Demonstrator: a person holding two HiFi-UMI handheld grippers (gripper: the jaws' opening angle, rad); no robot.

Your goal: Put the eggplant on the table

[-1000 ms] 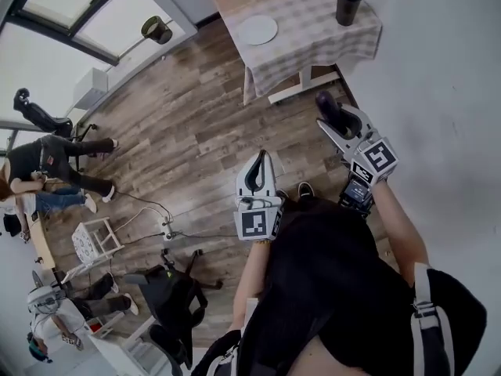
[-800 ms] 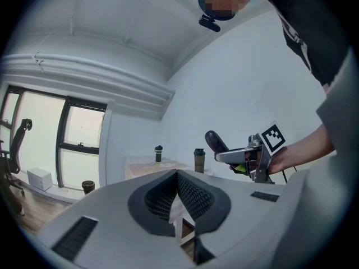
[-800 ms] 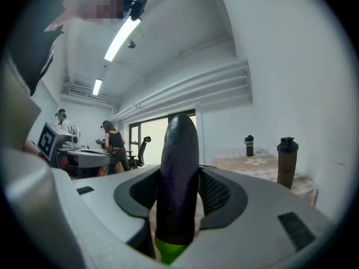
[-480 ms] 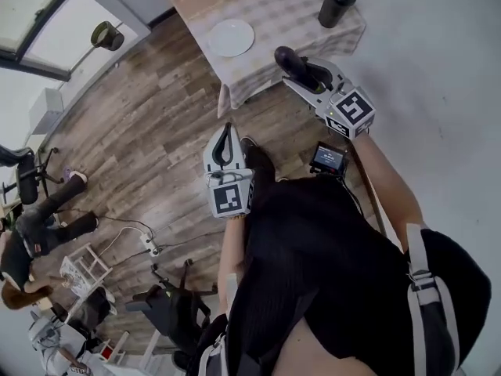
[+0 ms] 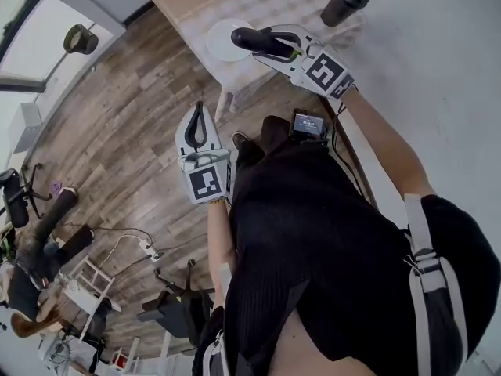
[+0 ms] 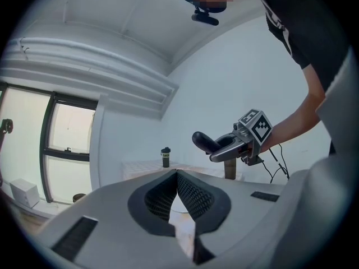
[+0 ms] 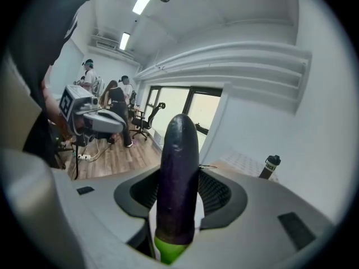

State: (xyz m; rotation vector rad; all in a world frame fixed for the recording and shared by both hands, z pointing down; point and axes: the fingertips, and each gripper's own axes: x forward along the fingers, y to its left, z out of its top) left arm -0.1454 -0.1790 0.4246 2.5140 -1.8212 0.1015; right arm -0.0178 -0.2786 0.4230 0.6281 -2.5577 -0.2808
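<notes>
The right gripper (image 5: 270, 44) has its jaws clamped on the eggplant (image 5: 246, 39), roughly half open around its girth. The right gripper view shows the pads pressing both flanks, with the green stem end seated back in the throat. The eggplant's long axis runs along the jaws, not across them. Its dark rounded tip projects out past the fingertips, toward the table (image 5: 274, 2). From the head view, the tip overlaps the white plate (image 5: 219, 41) near the table's front edge, and the black tumbler (image 5: 344, 2) stands well apart at the far corner. The left gripper view shows the eggplant held above the checked cloth, not touching it (how high it rides cannot be judged). The left gripper (image 5: 197, 112) has its jaws closed tip to tip on nothing, and it hangs over the wooden floor (image 5: 117, 116) short of the table. The right hand is therefore the nearer hand, and the only loaded one. The set-down depends on lowering the tip-first load onto bare cloth beside the plate. The long axis should probably be tilted flat first (a rounded body released nose-down is likely to roll).
</notes>
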